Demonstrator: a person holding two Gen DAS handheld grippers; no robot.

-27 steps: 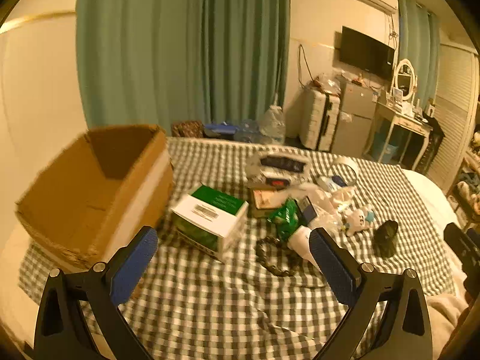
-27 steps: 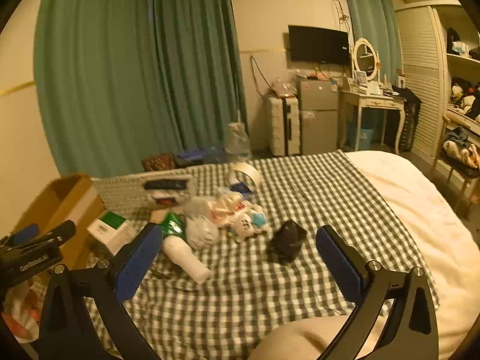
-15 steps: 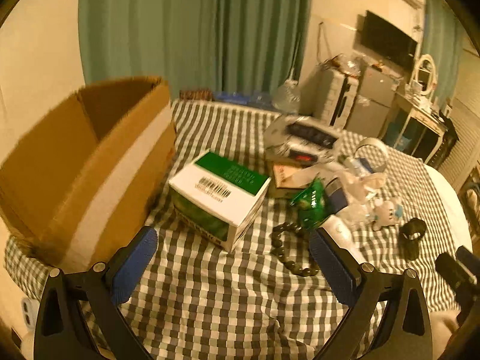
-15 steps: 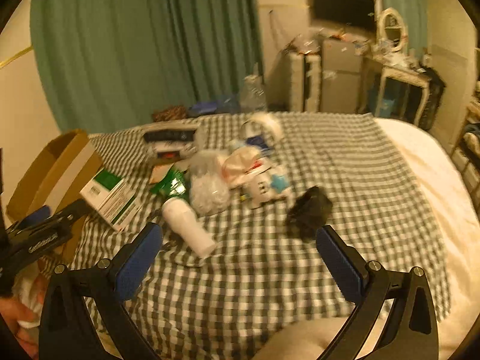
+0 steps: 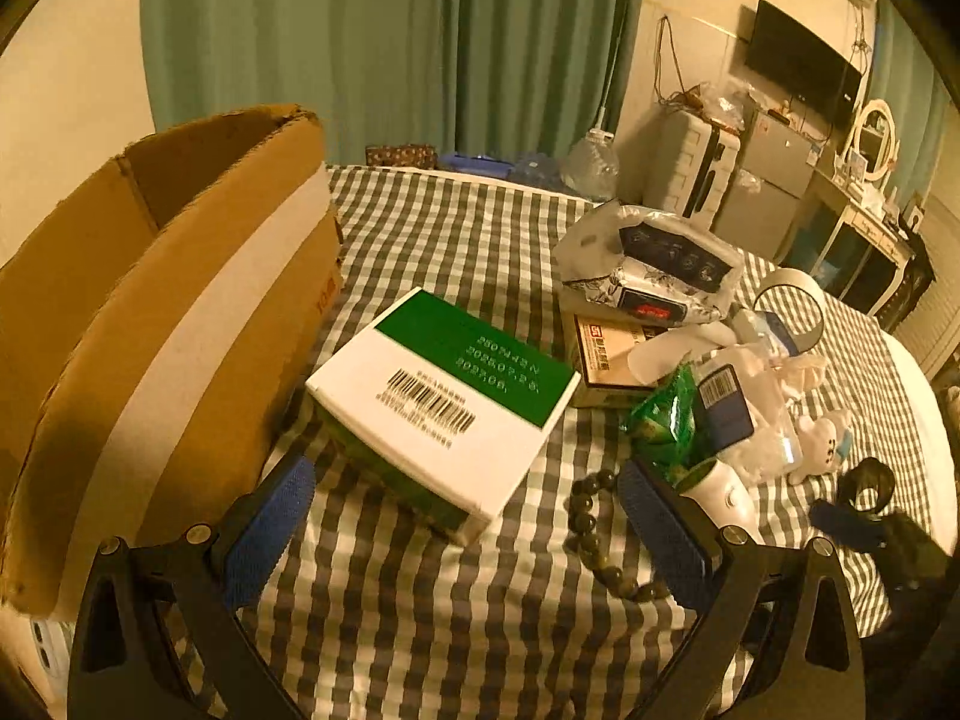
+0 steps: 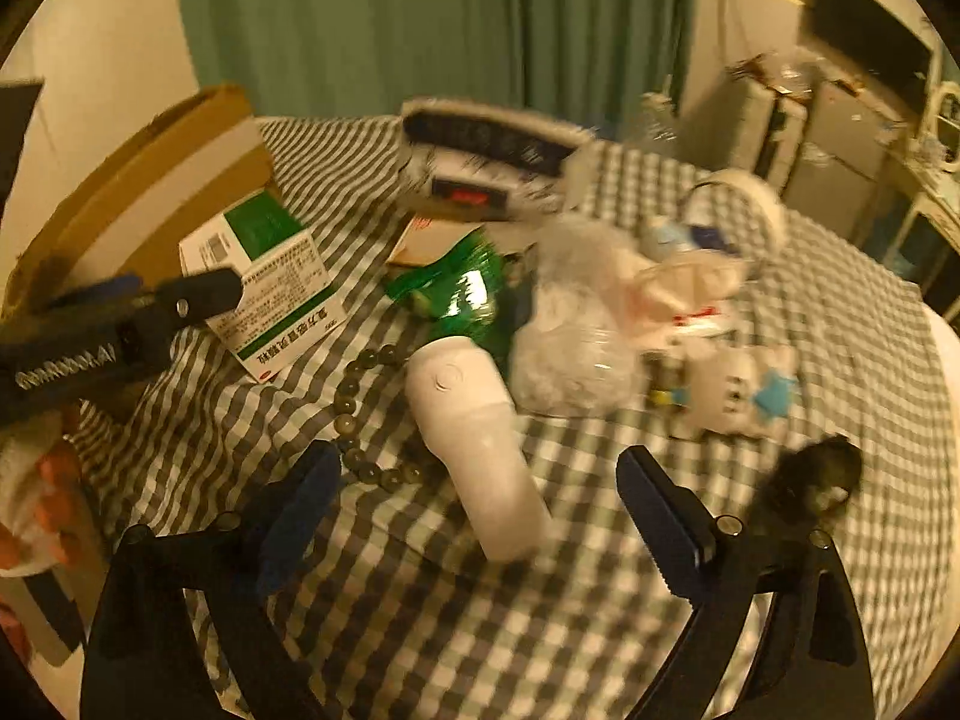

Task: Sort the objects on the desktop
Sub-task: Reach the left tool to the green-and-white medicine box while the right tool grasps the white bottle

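Note:
A green-and-white carton lies on the checked cloth beside an open cardboard box. My left gripper hangs open just short of the carton, its jaws wider than the carton's near corner. A white bottle lies on its side in front of my right gripper, which is open and empty above the bottle's near end. A bead bracelet curls to the bottle's left. A green snack bag, a clear plastic bag and a small white toy lie behind it.
A wrapped packet, a flat printed box and a tape roll crowd the far middle of the bed. A black clip lies at the right. The left gripper reaches in from the left edge of the right wrist view.
Both grippers have dropped toward the bed and tilted down. The carton now fills the left view and the white bottle lies close under the right gripper. Both jaws stayed wide.

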